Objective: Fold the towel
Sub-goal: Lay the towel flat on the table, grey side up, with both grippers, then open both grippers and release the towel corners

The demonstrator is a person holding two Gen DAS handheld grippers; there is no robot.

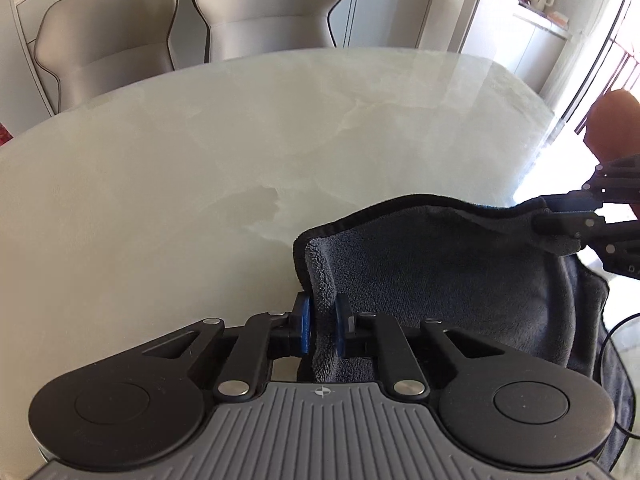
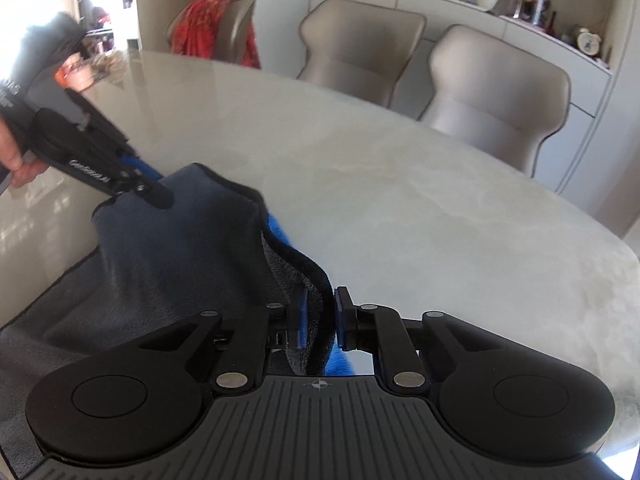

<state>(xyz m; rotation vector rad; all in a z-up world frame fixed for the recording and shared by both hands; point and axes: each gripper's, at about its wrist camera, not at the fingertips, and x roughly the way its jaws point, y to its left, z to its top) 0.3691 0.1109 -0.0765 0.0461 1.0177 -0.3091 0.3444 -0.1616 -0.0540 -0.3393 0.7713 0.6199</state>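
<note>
Dark grey plush towel (image 1: 440, 280) with black hem, lifted above pale marbled glossy bench (image 1: 200, 160); left tool (image 1: 324, 330) clamped on one corner, right tool (image 2: 320, 318) clamped on the other; two beige padded chairs (image 2: 500, 92) stand behind the bench

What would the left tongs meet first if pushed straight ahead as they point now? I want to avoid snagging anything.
The grey towel they already clamp: the left tongs grip its raised edge. Past that fold, the marble table looks bare up to the chairs, though depth is unclear.
</note>
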